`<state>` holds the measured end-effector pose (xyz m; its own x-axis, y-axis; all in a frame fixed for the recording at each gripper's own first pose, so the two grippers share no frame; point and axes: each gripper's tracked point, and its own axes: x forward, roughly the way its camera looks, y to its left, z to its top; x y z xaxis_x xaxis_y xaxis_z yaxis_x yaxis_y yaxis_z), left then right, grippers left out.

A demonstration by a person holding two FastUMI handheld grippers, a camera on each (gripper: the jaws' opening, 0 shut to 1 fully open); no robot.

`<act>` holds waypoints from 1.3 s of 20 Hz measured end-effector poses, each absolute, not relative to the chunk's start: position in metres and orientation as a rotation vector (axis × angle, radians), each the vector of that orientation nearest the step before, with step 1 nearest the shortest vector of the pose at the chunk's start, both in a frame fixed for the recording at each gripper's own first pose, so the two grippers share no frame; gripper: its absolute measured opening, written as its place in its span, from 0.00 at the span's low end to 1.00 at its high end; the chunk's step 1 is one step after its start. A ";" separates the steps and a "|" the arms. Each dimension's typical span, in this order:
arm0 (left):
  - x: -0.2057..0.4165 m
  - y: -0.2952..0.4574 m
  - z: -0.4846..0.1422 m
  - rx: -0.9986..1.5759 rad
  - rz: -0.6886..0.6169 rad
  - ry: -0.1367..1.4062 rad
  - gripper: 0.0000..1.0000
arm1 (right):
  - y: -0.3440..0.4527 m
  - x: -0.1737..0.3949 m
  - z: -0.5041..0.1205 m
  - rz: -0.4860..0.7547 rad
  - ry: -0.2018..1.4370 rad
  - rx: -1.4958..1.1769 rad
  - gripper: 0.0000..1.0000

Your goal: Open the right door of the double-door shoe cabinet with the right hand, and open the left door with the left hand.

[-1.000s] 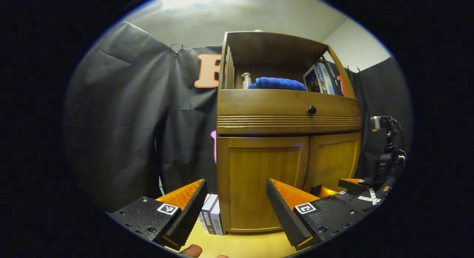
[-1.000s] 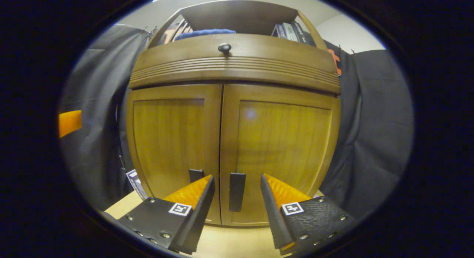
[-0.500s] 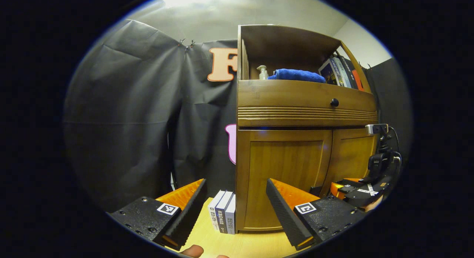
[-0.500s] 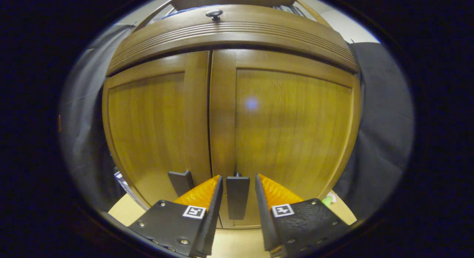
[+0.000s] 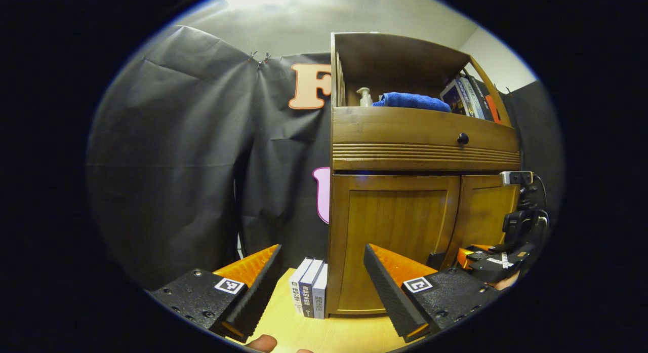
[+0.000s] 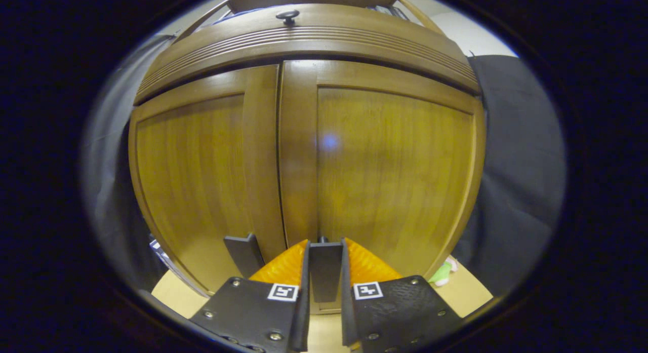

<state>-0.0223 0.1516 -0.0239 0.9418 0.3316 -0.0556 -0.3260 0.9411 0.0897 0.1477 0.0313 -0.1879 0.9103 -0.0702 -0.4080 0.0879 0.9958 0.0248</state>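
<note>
Now pull right tool, apparently clamped on right door handle, out toward 6 o'clock; left tool wide, idle.

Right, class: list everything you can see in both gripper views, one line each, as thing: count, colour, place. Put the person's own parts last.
Shoe cabinet: one, brown wood, on the tabletop.
Doors: two, brown, shut; left door, right door.
Door handles: two, dark; left handle, right handle.
Drawer knob: one, black.
Towel: one, blue, top shelf.
Pump bottle: one, white, beside towel.
Books: three, left of cabinet.
Left tool: open, away from cabinet.
Right tool: closed on right handle.
</note>
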 end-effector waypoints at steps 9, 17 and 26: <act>-0.033 0.123 -0.023 0.082 0.276 0.071 0.97 | 0.013 0.093 -0.177 -0.114 0.410 0.048 0.25; -0.035 0.080 -0.027 0.084 0.178 0.073 0.97 | -0.015 0.049 -0.165 -0.140 0.399 0.066 0.25; -0.016 0.014 -0.042 0.053 0.029 0.103 0.97 | -0.071 -0.004 -0.158 -0.201 0.421 0.071 0.25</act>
<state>-0.0164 0.0137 -0.0418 0.9943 0.0314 -0.1021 -0.0260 0.9982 0.0544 -0.0041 -0.0709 -0.1584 0.8933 -0.1790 -0.4123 0.2083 0.9777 0.0268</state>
